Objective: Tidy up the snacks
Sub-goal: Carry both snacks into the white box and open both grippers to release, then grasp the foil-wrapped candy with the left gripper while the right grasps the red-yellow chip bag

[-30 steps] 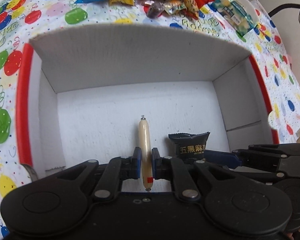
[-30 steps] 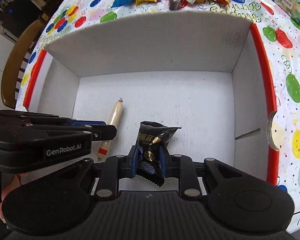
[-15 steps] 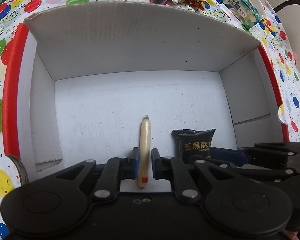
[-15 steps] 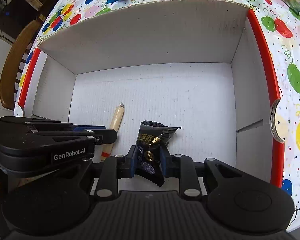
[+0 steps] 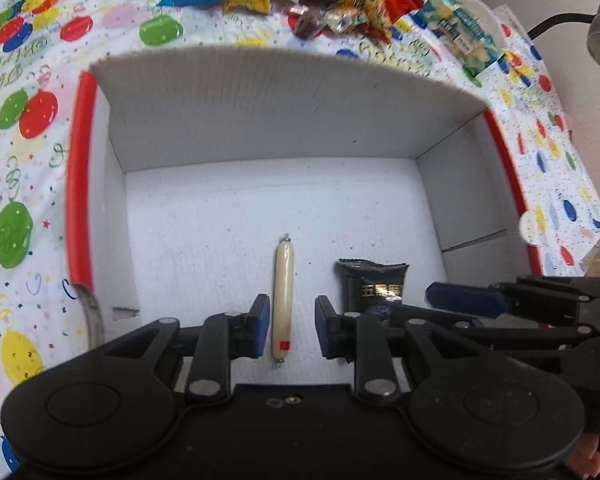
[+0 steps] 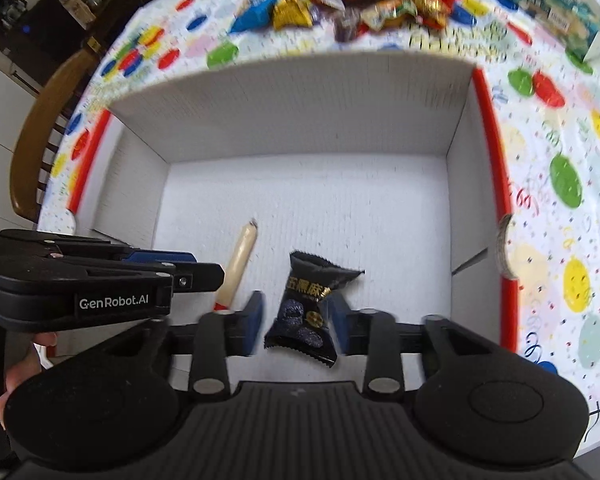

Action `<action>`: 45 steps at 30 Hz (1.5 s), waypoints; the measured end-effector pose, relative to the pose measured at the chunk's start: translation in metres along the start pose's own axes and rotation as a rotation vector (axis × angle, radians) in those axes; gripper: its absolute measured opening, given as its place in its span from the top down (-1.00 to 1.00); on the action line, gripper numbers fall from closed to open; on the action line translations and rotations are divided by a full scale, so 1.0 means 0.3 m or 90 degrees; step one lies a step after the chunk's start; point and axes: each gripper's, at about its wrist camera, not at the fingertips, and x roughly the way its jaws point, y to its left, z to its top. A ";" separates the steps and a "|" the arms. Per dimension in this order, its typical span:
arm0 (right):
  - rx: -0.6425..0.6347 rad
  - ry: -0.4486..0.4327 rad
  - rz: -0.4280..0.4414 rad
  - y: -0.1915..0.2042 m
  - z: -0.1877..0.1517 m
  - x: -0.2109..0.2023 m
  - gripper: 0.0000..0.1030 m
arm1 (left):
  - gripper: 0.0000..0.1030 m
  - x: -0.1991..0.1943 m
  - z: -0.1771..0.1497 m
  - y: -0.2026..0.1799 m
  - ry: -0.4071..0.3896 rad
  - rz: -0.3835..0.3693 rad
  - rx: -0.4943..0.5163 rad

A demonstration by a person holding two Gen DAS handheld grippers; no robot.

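Showing only in right view: wooden chair beyond box.

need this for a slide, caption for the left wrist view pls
Left hand-held gripper open around a sausage stick lying in the white box, beside a black snack packet.

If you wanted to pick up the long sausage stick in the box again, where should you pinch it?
Pinch the sausage stick around its middle, across its thin width, coming straight down from above. It lies flat on the box floor, and the open left gripper already straddles its near end, so squeezing its long sides probably works best.
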 end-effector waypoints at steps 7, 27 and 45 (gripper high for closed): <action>-0.014 -0.046 0.004 0.020 0.002 -0.108 -0.20 | 0.15 -0.105 -0.013 -0.028 -0.053 -0.003 0.031; -0.004 -0.171 -0.007 -0.099 0.217 -0.421 -0.60 | -0.82 -0.377 0.117 -0.123 -0.235 0.031 0.100; 0.007 -0.165 -0.049 -0.362 0.655 -0.315 -0.60 | -0.99 -0.273 0.440 -0.118 -0.272 0.097 0.091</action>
